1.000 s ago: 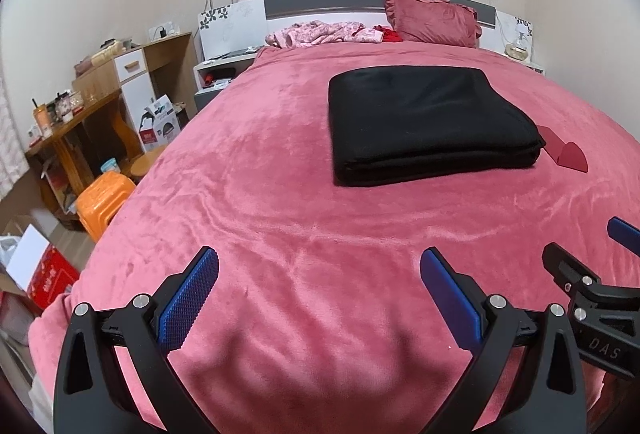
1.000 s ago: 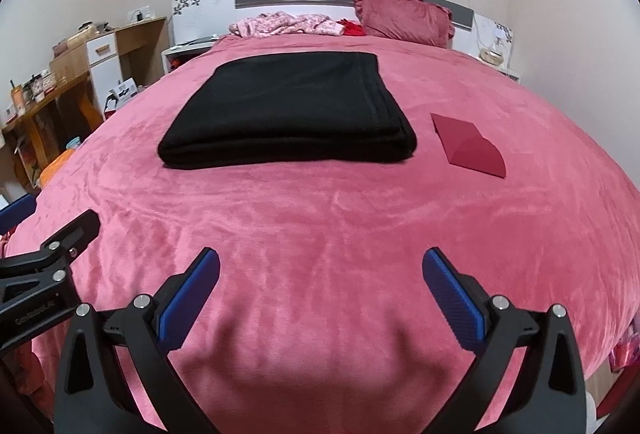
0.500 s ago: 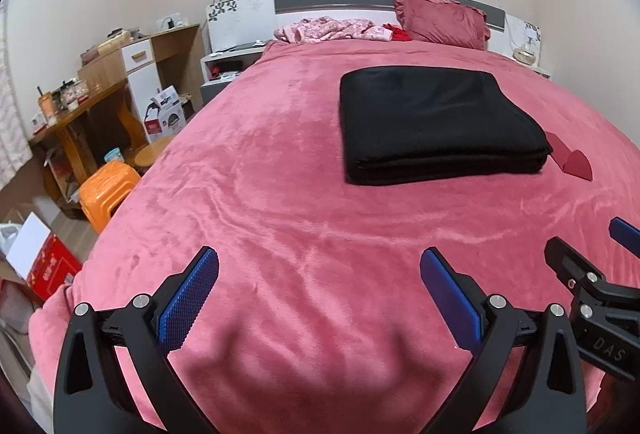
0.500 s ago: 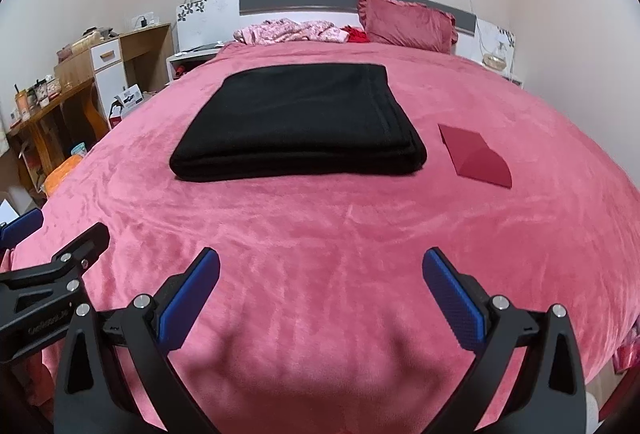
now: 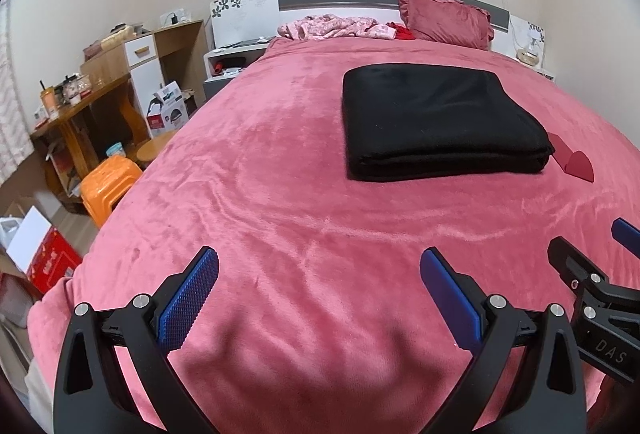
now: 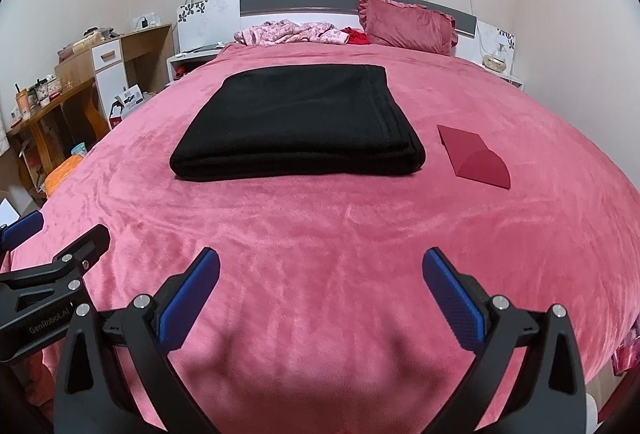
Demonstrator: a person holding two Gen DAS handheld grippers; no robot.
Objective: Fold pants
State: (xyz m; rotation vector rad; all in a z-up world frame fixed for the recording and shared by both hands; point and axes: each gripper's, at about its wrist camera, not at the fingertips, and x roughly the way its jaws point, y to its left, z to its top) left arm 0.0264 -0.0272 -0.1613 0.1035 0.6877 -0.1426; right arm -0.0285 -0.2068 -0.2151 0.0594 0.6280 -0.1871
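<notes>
The black pants [image 6: 298, 122] lie folded into a thick, flat rectangle of soft, matte fabric, several layers stacked with a rounded fold along the near edge, resting on the middle of the pink bed cover [image 6: 340, 242]. That cover is a plush, velvety fleece with a faint sheen and shallow ripples in its nap, spread over the whole bed. Just beside the pants, on their right and not touching them, lies a dark red envelope [image 6: 474, 162], flat and stiff-looking, with its rounded flap lying open. Beyond the pants, at the head of the bed, a ruffled crimson pillow [image 6: 408, 24] leans against the grey and white headboard [image 6: 304, 4], next to a crumpled pink floral garment [image 6: 292, 32]. To the left of the bed stand a wooden desk [image 5: 96, 94] and an orange plastic stool [image 5: 110, 184]. Well short of the pants, near the foot of the cover, the left gripper [image 5: 318, 274] hangs above bare fleece with its jaws spread wide and nothing between its blue, finely dimpled pads [image 5: 188, 302]. The right gripper [image 6: 320, 274] is alongside it, likewise spread wide with nothing between its fingers, its textured blue pads [image 6: 454, 300] over the cover.
</notes>
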